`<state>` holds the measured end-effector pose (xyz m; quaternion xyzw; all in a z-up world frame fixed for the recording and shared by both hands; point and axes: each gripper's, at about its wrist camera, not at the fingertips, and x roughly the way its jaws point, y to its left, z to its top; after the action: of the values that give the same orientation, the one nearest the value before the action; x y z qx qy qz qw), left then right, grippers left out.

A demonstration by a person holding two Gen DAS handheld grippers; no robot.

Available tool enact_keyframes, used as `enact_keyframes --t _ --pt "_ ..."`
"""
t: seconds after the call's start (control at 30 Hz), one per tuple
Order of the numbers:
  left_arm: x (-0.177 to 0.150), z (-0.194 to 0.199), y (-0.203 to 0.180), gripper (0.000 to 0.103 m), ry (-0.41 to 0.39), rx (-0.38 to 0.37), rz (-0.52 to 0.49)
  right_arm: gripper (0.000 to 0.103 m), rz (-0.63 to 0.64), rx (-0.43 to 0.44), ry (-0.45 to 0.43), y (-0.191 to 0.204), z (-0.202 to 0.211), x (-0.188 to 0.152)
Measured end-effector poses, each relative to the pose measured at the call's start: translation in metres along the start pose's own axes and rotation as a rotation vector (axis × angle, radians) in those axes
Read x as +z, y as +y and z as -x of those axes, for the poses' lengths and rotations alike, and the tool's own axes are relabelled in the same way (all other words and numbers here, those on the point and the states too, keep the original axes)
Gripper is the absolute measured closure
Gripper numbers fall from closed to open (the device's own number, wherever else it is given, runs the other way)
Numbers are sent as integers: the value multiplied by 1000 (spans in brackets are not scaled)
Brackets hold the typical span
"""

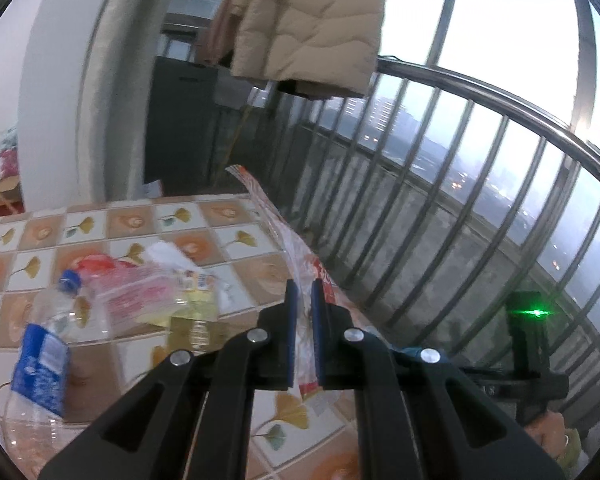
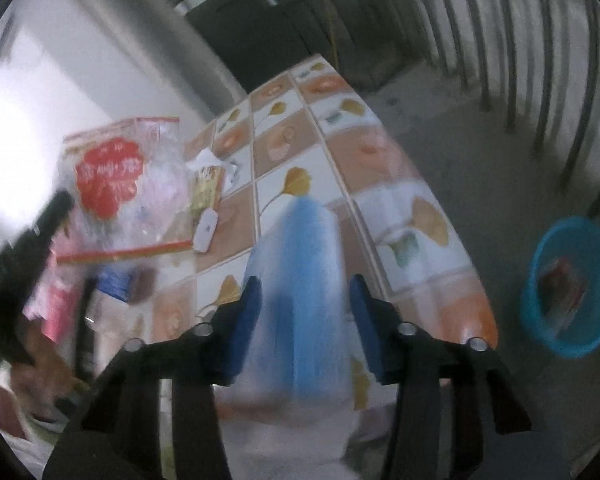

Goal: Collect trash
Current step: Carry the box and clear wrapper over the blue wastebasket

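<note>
My left gripper [image 1: 304,292] is shut on a clear red-and-white plastic wrapper [image 1: 276,220] and holds it up over the tiled table [image 1: 220,224]. The same wrapper shows at the left of the right wrist view [image 2: 116,184], beside the left gripper's dark body. My right gripper [image 2: 304,292] is closed around a blurred blue-and-white plastic bottle [image 2: 300,280] above the table [image 2: 340,152]. A blue waste basket [image 2: 572,284] stands on the floor at the right with some trash inside.
On the table lie a clear bottle with a blue cap and label [image 1: 48,340], crumpled paper and yellow packets [image 1: 180,284], and a small white item [image 2: 205,230]. A metal railing [image 1: 460,200] runs along the right. A beige jacket [image 1: 312,20] hangs above.
</note>
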<state>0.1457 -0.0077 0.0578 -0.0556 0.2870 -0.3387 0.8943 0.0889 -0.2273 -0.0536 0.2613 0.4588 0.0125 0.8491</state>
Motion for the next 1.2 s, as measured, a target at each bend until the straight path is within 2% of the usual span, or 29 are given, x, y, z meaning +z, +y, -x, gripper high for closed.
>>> enact_keyframes --t 0.1,0.2,0.3,0.37,0.43,0.47,0.6,0.77,0.83,0.87,0.9,1.03,1.13,1.2 --pt "-6 -12 -12 96 31 -1 -22 57 4 -61 26 -6 -14 -5" --pt "-15 -24 -12 96 75 -6 -6 51 -21 9 47 -6 -32 -16" --pt "-16 -25 -10 96 79 7 -7 43 36 -10 28 8 -36 -20" --pt "-14 -24 -8 96 74 17 -5 42 72 -25 30 15 -37 -19" --pt "-13 -23 -5 97 65 26 0 34 86 -28 38 18 -37 -19" --pt "-13 -21 -3 96 62 31 3 25 92 -26 44 19 -36 -20" --pt "-13 -19 4 96 57 48 14 16 174 -77 68 26 -33 -30" --pt "-15 -17 5 96 64 67 9 17 344 -254 56 51 -49 -49" --pt "-16 -15 3 96 61 73 1 32 376 -308 45 55 -50 -53" --pt "-16 -13 1 96 58 77 -6 35 379 -325 42 55 -50 -54" --pt "-17 -12 -1 96 55 80 -13 36 363 -314 44 53 -48 -52" --pt "-17 -9 -15 96 48 79 -46 36 228 -156 32 31 -29 -43" --pt "-17 -10 -30 96 51 60 -76 36 105 -68 -26 2 -2 -34" --pt "-15 -12 -42 96 57 35 -95 36 19 -51 -87 -26 24 -30"
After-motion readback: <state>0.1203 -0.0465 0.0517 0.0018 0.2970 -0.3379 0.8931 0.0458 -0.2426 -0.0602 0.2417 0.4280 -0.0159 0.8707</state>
